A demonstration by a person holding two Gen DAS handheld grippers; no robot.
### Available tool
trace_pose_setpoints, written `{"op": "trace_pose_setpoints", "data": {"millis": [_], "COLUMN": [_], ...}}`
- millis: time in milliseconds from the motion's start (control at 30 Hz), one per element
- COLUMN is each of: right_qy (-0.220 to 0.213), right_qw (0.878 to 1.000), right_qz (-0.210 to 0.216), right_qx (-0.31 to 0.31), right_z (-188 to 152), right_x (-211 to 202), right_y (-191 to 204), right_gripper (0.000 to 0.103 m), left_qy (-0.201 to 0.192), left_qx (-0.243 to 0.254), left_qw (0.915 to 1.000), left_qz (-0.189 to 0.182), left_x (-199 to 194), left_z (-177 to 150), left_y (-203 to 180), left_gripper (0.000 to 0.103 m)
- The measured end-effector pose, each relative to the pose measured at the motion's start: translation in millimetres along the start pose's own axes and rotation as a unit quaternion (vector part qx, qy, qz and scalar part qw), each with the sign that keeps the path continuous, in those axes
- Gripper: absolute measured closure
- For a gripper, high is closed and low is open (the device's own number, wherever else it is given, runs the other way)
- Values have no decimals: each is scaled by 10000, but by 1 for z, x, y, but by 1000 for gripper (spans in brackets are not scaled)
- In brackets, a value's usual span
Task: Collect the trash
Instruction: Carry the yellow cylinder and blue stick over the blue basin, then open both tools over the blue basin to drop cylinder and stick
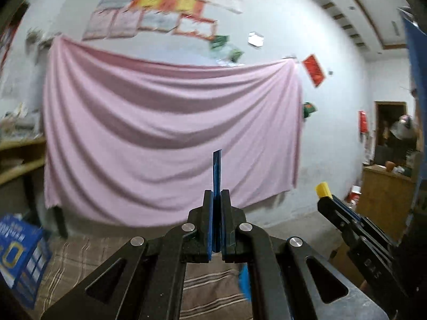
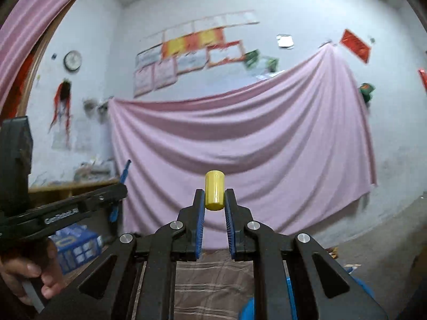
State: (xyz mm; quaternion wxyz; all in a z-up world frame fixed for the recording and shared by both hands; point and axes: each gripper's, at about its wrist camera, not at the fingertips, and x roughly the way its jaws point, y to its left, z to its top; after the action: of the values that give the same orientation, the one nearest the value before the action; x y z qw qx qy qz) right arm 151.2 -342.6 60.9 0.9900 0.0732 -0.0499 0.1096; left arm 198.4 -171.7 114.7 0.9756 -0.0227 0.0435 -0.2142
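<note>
both sets of jaws are clamped on something: my right gripper (image 2: 214, 196) pinches a small yellow cylinder (image 2: 214, 190) upright between its blue pads, and my left gripper (image 1: 216, 198) is pressed nearly together on a thin blue flat piece (image 1: 216, 172) that sticks up edge-on past the fingertips. i see both pieces held up level in front of a draped pink sheet (image 1: 170, 133) on the wall, with a striped brown cloth (image 2: 213, 288) below and a blue box (image 1: 18, 261) off to the left.
</note>
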Motion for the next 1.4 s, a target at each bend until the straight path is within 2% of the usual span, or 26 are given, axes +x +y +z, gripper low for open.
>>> {"op": "trace_pose_setpoints", "data": {"millis": [200, 400, 500, 767, 1200, 1400], "right_qy": [-47, 92, 198, 531, 1141, 1308], "right_qw": [9987, 9966, 9953, 9921, 9851, 9822], "right_qz": [-480, -792, -909, -1071, -1154, -1207], "right_qx": [139, 226, 277, 377, 562, 598], "right_z": [2, -4, -10, -24, -45, -51], "right_x": [-16, -27, -29, -26, -10, -7], "right_y": [-43, -75, -87, -107, -123, -127], "right_gripper": [90, 90, 90, 90, 89, 89], "left_qy": [-9, 299, 449, 919, 1947, 2145], "left_qx": [370, 524, 518, 412, 77, -66], "left_qw": [9984, 9950, 9934, 9891, 9746, 9712], "left_qz": [-431, -801, -916, -1074, -1104, -1037], "left_x": [19, 45, 57, 87, 123, 128], "left_z": [-6, -22, -28, -43, -45, -44], "left_y": [-58, -109, -120, -137, -129, -123], "left_gripper": [100, 100, 100, 100, 100, 89]}}
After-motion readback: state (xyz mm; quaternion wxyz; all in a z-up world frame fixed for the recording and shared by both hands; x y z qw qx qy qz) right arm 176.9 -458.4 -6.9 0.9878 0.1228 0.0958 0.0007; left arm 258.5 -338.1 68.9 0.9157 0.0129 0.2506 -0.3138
